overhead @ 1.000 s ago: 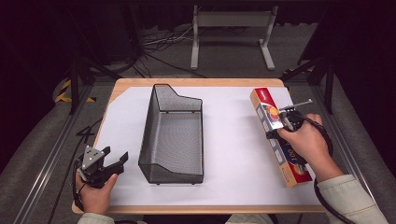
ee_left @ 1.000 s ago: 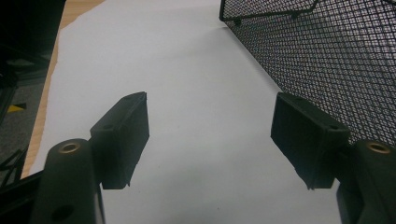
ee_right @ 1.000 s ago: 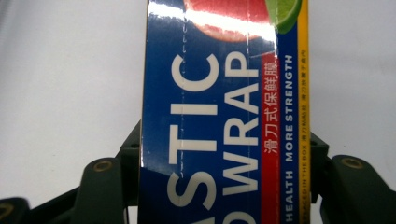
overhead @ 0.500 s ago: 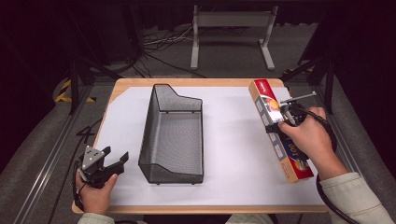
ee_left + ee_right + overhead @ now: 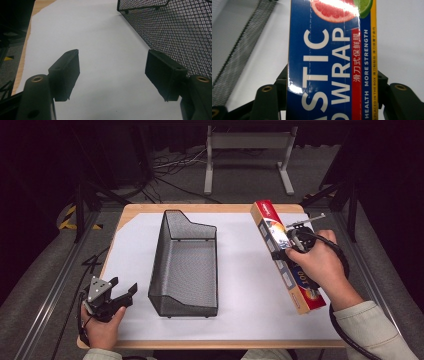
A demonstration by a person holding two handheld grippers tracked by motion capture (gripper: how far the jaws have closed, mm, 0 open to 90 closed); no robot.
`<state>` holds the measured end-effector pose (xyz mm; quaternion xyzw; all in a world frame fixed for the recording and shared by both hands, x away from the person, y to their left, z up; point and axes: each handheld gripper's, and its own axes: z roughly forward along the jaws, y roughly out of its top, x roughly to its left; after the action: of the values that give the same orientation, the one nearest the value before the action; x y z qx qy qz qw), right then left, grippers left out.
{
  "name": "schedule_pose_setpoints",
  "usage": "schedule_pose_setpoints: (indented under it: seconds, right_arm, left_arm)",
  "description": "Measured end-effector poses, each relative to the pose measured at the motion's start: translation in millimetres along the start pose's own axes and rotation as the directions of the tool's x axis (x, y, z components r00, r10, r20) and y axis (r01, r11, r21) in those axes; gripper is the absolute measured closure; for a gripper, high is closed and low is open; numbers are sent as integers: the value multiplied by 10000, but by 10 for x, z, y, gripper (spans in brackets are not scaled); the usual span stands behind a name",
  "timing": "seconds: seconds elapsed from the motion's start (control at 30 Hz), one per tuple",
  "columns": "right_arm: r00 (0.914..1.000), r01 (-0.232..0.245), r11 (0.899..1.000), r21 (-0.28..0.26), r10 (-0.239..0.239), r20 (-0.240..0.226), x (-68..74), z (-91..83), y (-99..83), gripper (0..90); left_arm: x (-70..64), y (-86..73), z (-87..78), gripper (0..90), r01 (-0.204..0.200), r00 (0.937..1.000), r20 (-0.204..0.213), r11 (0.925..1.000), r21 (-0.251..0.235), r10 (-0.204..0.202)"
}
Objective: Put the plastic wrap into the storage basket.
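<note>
A long blue, red and yellow plastic wrap box (image 5: 272, 227) lies at an angle over the right side of the white sheet, and my right gripper (image 5: 287, 252) is shut across its middle. In the right gripper view the box (image 5: 329, 57) runs up between my jaws, which press on both of its long sides at the right gripper (image 5: 332, 85). A black wire mesh basket (image 5: 185, 265) stands in the middle of the table. My left gripper (image 5: 122, 287) rests open at the front left beside it, with nothing between its pads (image 5: 65, 72).
The mesh basket wall (image 5: 175, 32) is close on the right of my left gripper, and bare white sheet (image 5: 107, 37) lies ahead of it. The basket (image 5: 234, 50) sits to the left of the held box. A metal stand (image 5: 247, 150) is on the floor beyond the table.
My right gripper has carried the plastic wrap box a little to the left and away from the table's right edge. The left gripper has stayed still and open.
</note>
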<state>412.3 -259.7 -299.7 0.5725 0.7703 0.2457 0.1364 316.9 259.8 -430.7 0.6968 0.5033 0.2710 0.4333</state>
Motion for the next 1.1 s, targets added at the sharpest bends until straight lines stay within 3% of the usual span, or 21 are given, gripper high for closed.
schedule_pose_setpoints:
  seconds: [0.27,0.7,1.1]
  right_arm:
    - [9979,473,9989,-68,-476,-432,322,2,132,405]
    - [9917,964,9953,-69,-967,-848,708,35,247,405]
    - [9795,1563,9877,-48,-1556,-1276,1094,92,349,404]
  left_arm:
    - [14,-16,-40,285,57,10000,-52,10000,-70,-57]
    - [6,-6,-24,285,-5,10000,-7,10000,-44,5]
    - [-1,5,1,285,-27,10000,63,10000,-45,28]
